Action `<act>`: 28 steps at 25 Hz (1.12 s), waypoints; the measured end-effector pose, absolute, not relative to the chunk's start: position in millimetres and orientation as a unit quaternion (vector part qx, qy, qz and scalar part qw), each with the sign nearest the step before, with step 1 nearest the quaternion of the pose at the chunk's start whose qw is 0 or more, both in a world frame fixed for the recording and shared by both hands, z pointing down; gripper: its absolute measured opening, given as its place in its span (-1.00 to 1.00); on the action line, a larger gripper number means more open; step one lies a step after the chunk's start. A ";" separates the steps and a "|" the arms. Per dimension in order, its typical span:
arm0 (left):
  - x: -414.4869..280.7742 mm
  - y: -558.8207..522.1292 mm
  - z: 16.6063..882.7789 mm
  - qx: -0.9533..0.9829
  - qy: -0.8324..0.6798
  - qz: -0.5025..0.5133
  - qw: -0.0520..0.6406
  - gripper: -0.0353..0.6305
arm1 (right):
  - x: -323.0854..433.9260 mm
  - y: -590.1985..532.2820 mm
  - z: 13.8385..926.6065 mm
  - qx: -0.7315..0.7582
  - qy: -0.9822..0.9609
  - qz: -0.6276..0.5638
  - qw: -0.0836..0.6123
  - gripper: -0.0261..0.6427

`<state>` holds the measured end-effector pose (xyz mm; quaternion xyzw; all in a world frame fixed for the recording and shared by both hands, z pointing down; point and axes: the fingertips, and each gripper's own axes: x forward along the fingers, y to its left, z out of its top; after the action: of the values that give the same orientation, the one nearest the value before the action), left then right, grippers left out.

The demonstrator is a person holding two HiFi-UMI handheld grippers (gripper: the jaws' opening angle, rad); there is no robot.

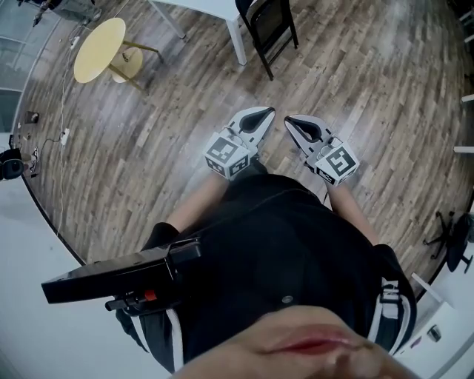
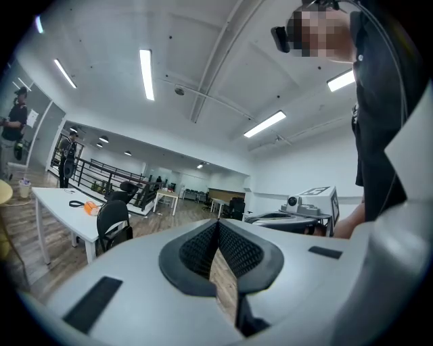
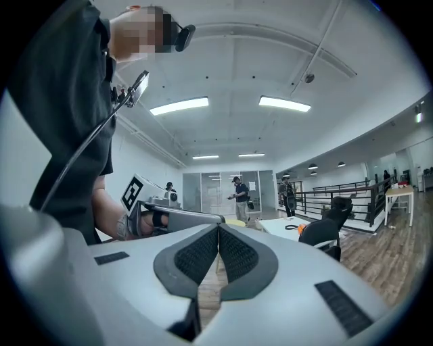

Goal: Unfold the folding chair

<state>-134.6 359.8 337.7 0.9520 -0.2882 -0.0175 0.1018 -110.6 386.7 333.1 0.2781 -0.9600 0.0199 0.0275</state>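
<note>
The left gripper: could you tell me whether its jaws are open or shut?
Shut. The left gripper shows, in its own view, its black ribbed pads meeting at the tips, with nothing held between them.

The head view looks steeply down at the wood floor (image 1: 355, 81). Both gripper views look level across the room, sharing one white table (image 2: 57, 199).

The black folding chair (image 1: 270, 26) stands beyond the left gripper (image 1: 265, 112) and right gripper (image 1: 290, 121), beside the white table (image 1: 211, 7), with the round yellow table (image 1: 98, 49) well left
</note>
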 end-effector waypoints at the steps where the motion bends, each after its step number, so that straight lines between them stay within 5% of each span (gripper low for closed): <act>1: -138.1 346.9 336.1 0.952 -0.287 -0.021 0.102 -0.88 | -114.0 374.6 332.4 0.279 -0.960 0.018 0.030 -0.90; 17: -211.4 195.4 340.0 0.956 -0.273 -0.017 0.102 -0.88 | -174.9 217.4 328.1 0.318 -0.947 0.039 0.011 -0.90; 28: -192.0 110.6 349.2 0.949 -0.297 -0.021 0.107 -0.88 | -141.0 129.9 340.8 0.322 -0.946 0.036 0.009 -0.90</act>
<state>-192.0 110.6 349.2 0.9486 -0.2973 -0.0207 0.1065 -141.0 129.9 340.8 0.3220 -0.9460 0.0360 0.0094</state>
